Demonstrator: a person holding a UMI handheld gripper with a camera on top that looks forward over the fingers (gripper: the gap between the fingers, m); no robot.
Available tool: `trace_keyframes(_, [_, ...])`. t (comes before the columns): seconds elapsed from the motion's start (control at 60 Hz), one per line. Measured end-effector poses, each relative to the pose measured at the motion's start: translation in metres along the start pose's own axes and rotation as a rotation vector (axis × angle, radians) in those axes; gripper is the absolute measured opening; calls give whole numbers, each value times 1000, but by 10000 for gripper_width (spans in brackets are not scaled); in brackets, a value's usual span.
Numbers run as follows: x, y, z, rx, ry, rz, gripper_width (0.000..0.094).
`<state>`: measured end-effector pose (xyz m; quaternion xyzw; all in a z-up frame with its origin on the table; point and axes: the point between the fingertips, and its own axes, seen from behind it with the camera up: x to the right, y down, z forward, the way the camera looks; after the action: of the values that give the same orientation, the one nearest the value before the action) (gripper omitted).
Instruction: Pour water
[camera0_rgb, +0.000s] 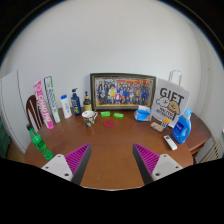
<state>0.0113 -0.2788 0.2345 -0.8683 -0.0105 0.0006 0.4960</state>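
Wooden bench is seen beneath the tongs, held wide open and empty; no pouring is judged begun, the cup well beyond.

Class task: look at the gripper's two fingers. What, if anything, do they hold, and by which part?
Nothing is held. The gripper is open, with only bare wooden table between its fingers.
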Motion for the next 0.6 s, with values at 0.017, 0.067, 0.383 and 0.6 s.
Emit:
trace_keyframes(0.017, [-1,0,0,1,0,1,856])
trace_keyframes(0.067, [-4,1,0,-2,-1,2,856])
trace_keyframes(0.383, [-78,31,0,-38,7,-30,857])
trace_keyframes(0.6, [-181,67,8,-49,-22,-27,853])
